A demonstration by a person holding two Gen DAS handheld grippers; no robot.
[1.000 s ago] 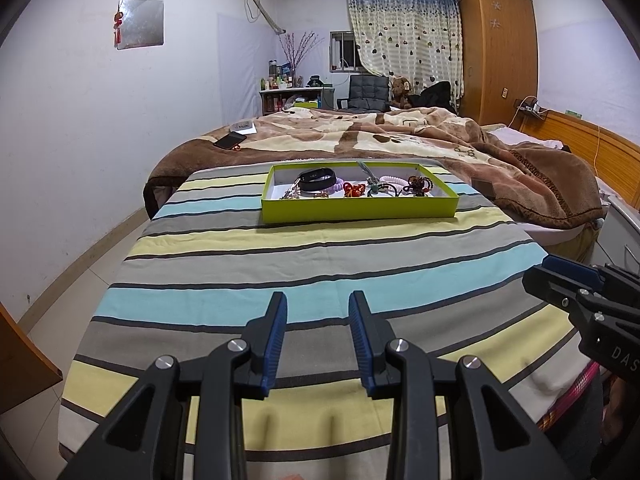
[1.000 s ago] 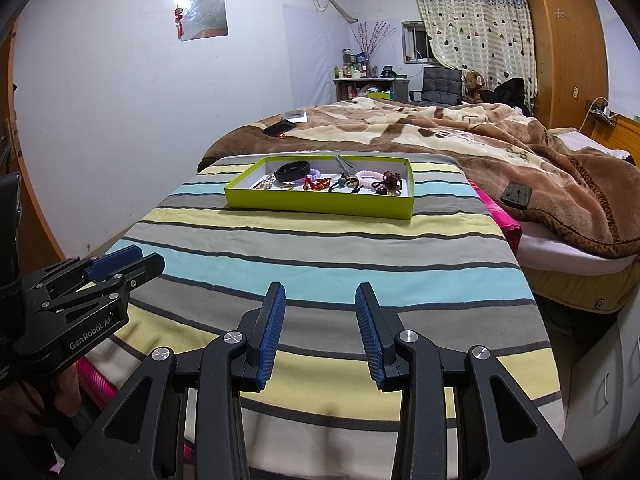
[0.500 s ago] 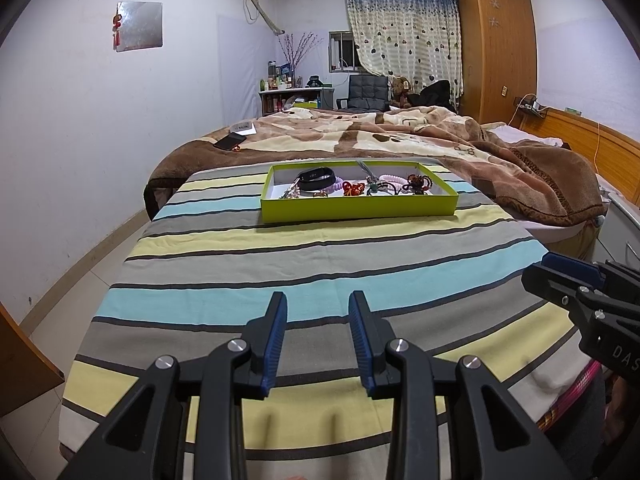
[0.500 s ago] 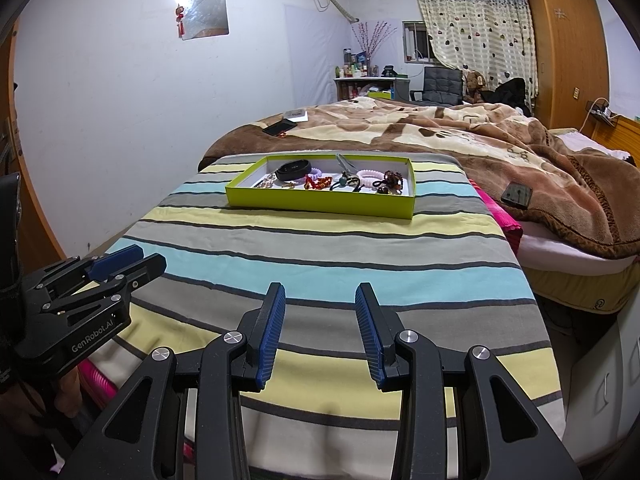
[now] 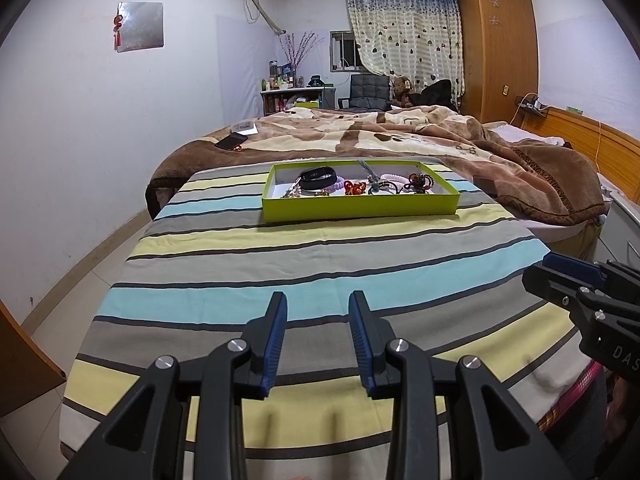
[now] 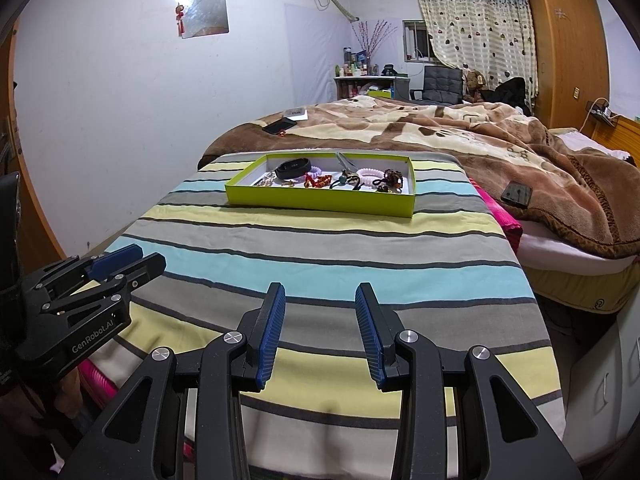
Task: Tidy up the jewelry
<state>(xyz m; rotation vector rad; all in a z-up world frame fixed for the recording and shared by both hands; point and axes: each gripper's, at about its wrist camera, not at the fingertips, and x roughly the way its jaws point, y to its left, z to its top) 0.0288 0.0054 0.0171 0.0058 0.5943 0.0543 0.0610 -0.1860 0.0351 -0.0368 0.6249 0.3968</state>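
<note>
A lime-green tray sits at the far end of a striped cloth. Inside it lie a black band, a red beaded piece, a pale pink coil bracelet, dark beads and other small pieces. My left gripper hovers open over the near stripes, far from the tray, nothing between its blue pads. My right gripper is likewise open and holds nothing. Each gripper shows at the other view's edge, the right gripper and the left gripper.
The striped cloth covers a raised surface with edges dropping off left and right. Behind the tray lies a bed with a brown blanket, a phone and a white box on it. A dark object rests on the blanket at right.
</note>
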